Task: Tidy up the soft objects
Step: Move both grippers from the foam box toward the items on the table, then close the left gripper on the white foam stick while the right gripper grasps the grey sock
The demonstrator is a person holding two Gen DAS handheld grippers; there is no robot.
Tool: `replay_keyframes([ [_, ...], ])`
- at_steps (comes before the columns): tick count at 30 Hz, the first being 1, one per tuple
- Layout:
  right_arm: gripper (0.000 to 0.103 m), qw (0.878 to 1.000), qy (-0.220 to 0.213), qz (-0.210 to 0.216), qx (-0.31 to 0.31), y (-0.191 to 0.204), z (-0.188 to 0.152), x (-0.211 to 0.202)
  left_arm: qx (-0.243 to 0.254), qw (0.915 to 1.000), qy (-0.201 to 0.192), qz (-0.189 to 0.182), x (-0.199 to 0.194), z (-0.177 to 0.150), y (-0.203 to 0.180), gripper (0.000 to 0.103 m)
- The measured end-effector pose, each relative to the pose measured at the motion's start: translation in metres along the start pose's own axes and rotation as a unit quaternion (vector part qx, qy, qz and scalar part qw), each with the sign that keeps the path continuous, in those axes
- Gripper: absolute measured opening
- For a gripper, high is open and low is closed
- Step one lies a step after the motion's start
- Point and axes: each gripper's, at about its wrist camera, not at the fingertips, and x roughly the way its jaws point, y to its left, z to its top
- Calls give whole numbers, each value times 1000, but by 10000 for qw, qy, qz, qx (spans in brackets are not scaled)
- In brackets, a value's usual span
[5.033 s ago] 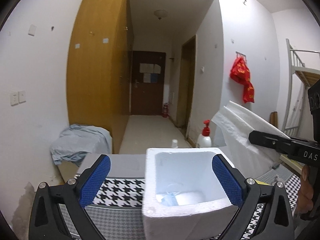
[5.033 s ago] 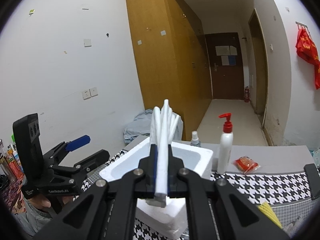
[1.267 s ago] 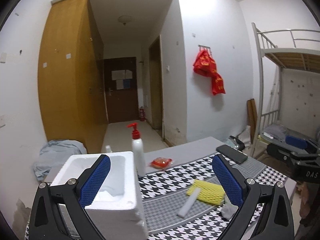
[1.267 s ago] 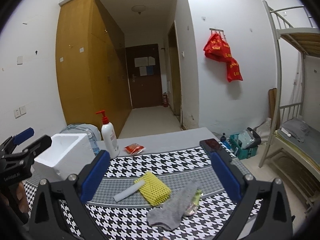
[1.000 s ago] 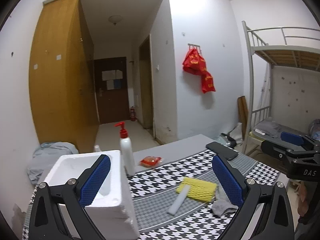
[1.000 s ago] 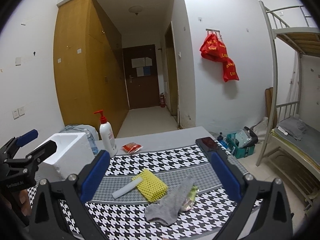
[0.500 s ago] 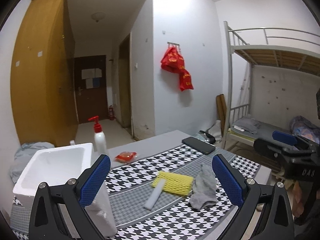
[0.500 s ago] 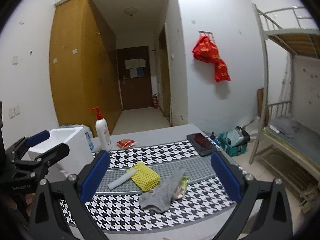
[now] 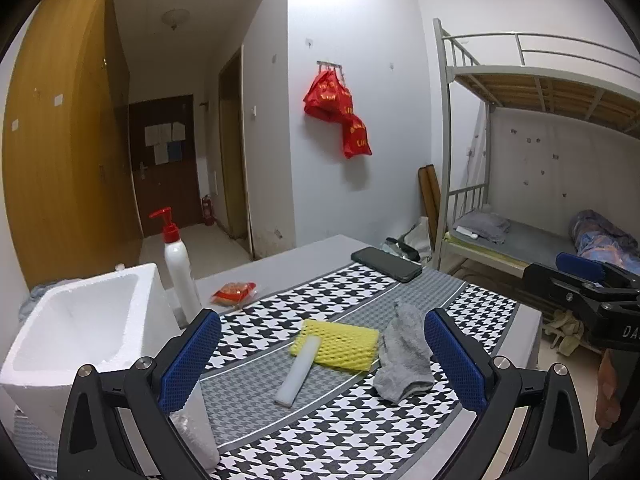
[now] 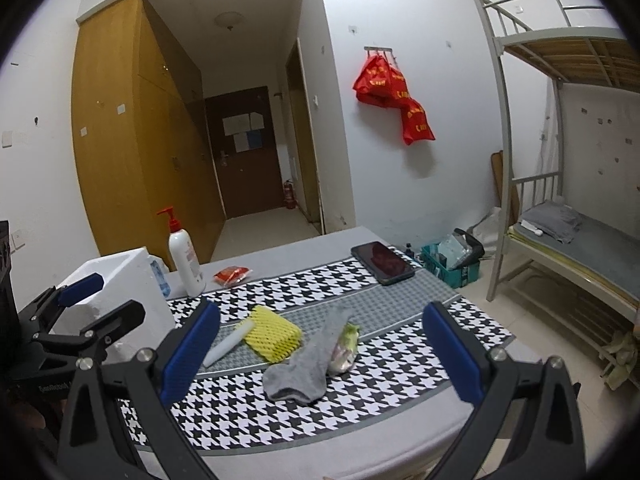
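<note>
On the houndstooth cloth lie a yellow foam net point(image 9: 340, 344) point(image 10: 274, 334), a white foam stick point(image 9: 298, 370) point(image 10: 226, 344) overlapping its left end, and a grey sock point(image 9: 404, 360) point(image 10: 308, 364). A small green-and-pink packet point(image 10: 344, 346) rests on the sock's right side. A white foam box point(image 9: 80, 332) point(image 10: 116, 280) stands at the left. My left gripper point(image 9: 322, 360) is open and empty, above the cloth in front of the net. My right gripper point(image 10: 320, 350) is open and empty, hovering before the sock. Each gripper shows at the edge of the other's view.
A white pump bottle point(image 9: 180, 268) point(image 10: 182, 256) stands right of the box, with a red packet point(image 9: 234, 292) point(image 10: 232, 274) beyond it. A black phone point(image 9: 386, 264) point(image 10: 382, 262) lies at the far right corner of the table point(image 10: 360, 432). A bunk bed point(image 10: 572, 216) stands to the right.
Five seconds ago my right gripper held a white foam sheet over the box; now it is open and empty. Both views have swung right from the box to the soft items.
</note>
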Motion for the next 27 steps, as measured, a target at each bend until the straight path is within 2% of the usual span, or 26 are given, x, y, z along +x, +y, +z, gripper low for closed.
replay_keyframes([
  [12, 102, 9993, 349, -86, -28, -6, -11, 25, 95, 9993, 332, -128, 30, -11, -1, 102],
  [16, 102, 9988, 476, -104, 48, -12, -15, 34, 195, 9987, 461, -64, 43, -16, -2, 102],
  [27, 102, 9973, 718, 105, 106, -15, -26, 55, 167, 9955, 928, -130, 79, -27, 5, 102],
])
